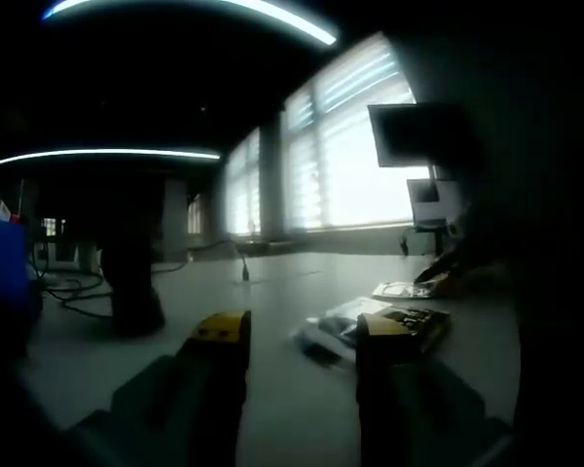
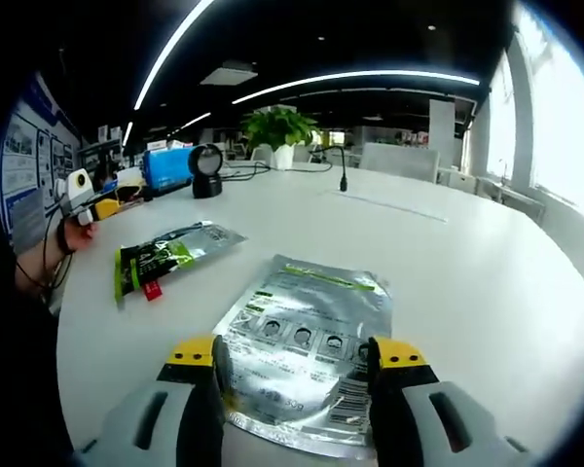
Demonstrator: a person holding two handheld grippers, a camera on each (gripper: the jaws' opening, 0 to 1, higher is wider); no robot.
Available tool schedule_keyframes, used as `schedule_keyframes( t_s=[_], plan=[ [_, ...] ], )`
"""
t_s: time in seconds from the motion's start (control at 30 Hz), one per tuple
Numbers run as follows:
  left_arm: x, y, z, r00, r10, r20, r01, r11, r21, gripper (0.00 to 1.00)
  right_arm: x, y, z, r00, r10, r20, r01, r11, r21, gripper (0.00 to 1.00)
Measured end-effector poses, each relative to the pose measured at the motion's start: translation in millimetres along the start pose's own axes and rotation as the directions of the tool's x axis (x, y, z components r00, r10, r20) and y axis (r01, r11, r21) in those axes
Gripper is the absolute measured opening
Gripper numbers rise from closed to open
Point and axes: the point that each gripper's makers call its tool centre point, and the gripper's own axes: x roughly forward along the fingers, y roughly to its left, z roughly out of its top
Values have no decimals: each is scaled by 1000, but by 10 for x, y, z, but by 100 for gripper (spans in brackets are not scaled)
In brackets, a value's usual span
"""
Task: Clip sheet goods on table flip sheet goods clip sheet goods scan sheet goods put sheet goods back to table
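Right gripper (image 2: 295, 362) — jaws wide, empty — straddles the near end of the silver pouch (image 2: 307, 341) flat on the table (image 2: 467, 282), long axis running away; left gripper (image 1: 302, 336), also wide, stands farther off.

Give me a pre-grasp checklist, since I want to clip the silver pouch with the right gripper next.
1. Right gripper open: ok, jaws stand apart.
2. Silver pouch between the jaws: ok, its near end lies in the gap.
3. Pouch flat on the table: ok, though the near edge looks a little crinkled.
4. Green pouch out of the way: ok, it lies apart, to the left.
5. Left gripper free: ok, jaws open and holding nothing.
6. Scanner reachable: cannot tell, it stands at the far side.
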Motion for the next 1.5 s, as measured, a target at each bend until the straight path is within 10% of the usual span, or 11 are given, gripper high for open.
schedule_keyframes(
  t_s=[0.6,1.0,1.5],
  plan=[
    [-4,-14,-1,1000,-1,-1,1,1000,1,36,-9,58,-1,990,-143,-5,143,988,62,52],
    [-7,-30,11,1000,-8,5,8,1000,4,36,-42,225,-3,948,-316,24,310,940,146,51],
    [-6,-38,12,1000,-8,5,8,1000,11,36,-70,274,-5,943,-331,38,321,934,158,50]
  ],
)
